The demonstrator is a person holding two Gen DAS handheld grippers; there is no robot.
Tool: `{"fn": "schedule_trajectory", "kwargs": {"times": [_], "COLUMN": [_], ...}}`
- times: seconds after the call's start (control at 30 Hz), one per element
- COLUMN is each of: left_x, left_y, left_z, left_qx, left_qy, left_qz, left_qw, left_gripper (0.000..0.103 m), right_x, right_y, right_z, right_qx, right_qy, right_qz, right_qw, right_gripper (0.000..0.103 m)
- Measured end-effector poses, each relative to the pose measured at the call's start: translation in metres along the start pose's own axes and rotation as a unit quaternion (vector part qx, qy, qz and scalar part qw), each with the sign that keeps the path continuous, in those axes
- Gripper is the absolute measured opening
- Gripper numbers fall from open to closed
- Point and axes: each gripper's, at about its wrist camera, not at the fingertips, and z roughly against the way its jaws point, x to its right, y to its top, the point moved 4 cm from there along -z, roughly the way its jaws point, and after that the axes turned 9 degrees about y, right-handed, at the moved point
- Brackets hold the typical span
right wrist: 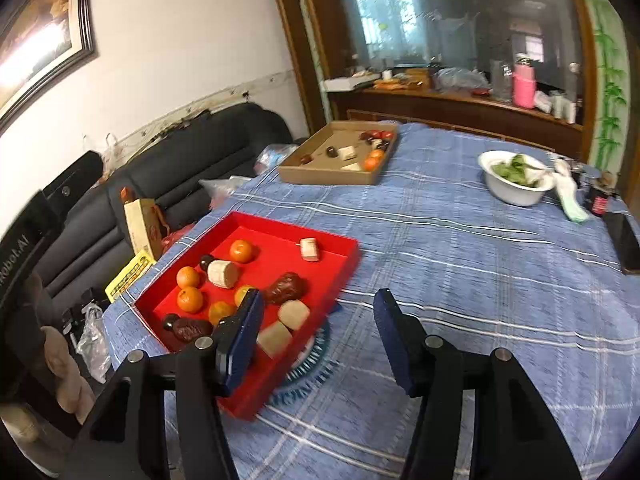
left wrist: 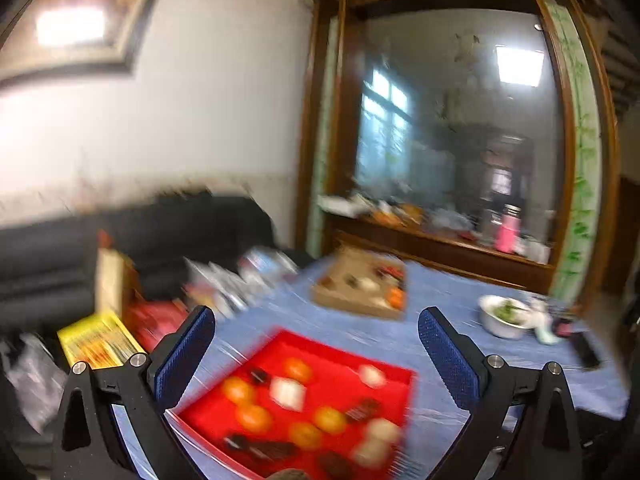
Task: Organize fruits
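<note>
A red tray [right wrist: 276,236] lies on the blue checked tablecloth [right wrist: 460,260] at the near left. It holds several oranges [right wrist: 241,251], cream blocks [right wrist: 223,274] and dark red fruits [right wrist: 286,288]. Farther back stands a cardboard tray [right wrist: 320,178] with a few more of the same pieces. My right gripper [right wrist: 320,296] hangs open over the red tray's right edge with nothing between its fingers. In the blurred left wrist view my left gripper [left wrist: 316,314] is spread wide open above the red tray [left wrist: 340,376], empty, with the cardboard tray [left wrist: 352,308] beyond it.
A white bowl [right wrist: 516,192] of greens sits at the table's right, with a cloth and a dark phone [right wrist: 626,244] near the edge. A dark sofa [right wrist: 180,160] with boxes and bags runs along the left. A wooden sideboard [right wrist: 440,100] stands behind the table.
</note>
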Motion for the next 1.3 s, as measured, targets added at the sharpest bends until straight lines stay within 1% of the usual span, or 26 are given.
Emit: {"fn": "schedule_trajectory", "kwargs": {"times": [0.03, 0.1, 0.17, 0.27, 0.37, 0.53, 0.67, 0.93, 1.3], "left_x": [0.002, 0.009, 0.024, 0.045, 0.056, 0.064, 0.065, 0.062, 0.059], "left_y": [-0.001, -0.003, -0.007, -0.02, -0.034, -0.047, -0.054, -0.064, -0.074], "left_z": [0.0, 0.002, 0.003, -0.003, -0.009, -0.014, -0.019, -0.032, -0.048], "left_qx": [-0.011, -0.009, -0.011, -0.053, -0.08, -0.106, -0.113, -0.13, -0.15], "left_qy": [-0.003, 0.005, 0.012, 0.006, 0.015, 0.011, 0.014, 0.014, 0.014], "left_qz": [0.007, 0.003, -0.031, -0.071, -0.094, -0.102, -0.11, -0.115, -0.118], "left_qw": [0.9999, 0.9999, 0.9994, 0.996, 0.9922, 0.989, 0.9875, 0.9847, 0.9815], "left_gripper": [0.103, 0.103, 0.103, 0.103, 0.103, 0.103, 0.103, 0.103, 0.103], "right_x": [0.001, 0.003, 0.006, 0.013, 0.018, 0.031, 0.035, 0.033, 0.033], "right_y": [-0.003, -0.013, -0.019, -0.026, -0.03, -0.036, -0.039, -0.045, -0.05], "right_z": [0.005, 0.015, 0.021, 0.027, 0.029, 0.023, 0.016, -0.001, -0.016], "right_qx": [0.003, 0.008, 0.01, 0.013, 0.016, 0.007, -0.001, -0.023, -0.04], "right_qy": [-0.003, -0.011, -0.014, -0.016, -0.022, -0.03, -0.031, -0.038, -0.046], "right_qz": [0.002, 0.006, 0.009, 0.007, 0.002, -0.011, -0.022, -0.017, -0.017], "right_qw": [1.0, 1.0, 1.0, 1.0, 1.0, 0.999, 0.999, 0.999, 0.998], "right_gripper": [0.058, 0.059, 0.059, 0.059, 0.063, 0.064, 0.064, 0.064, 0.065]}}
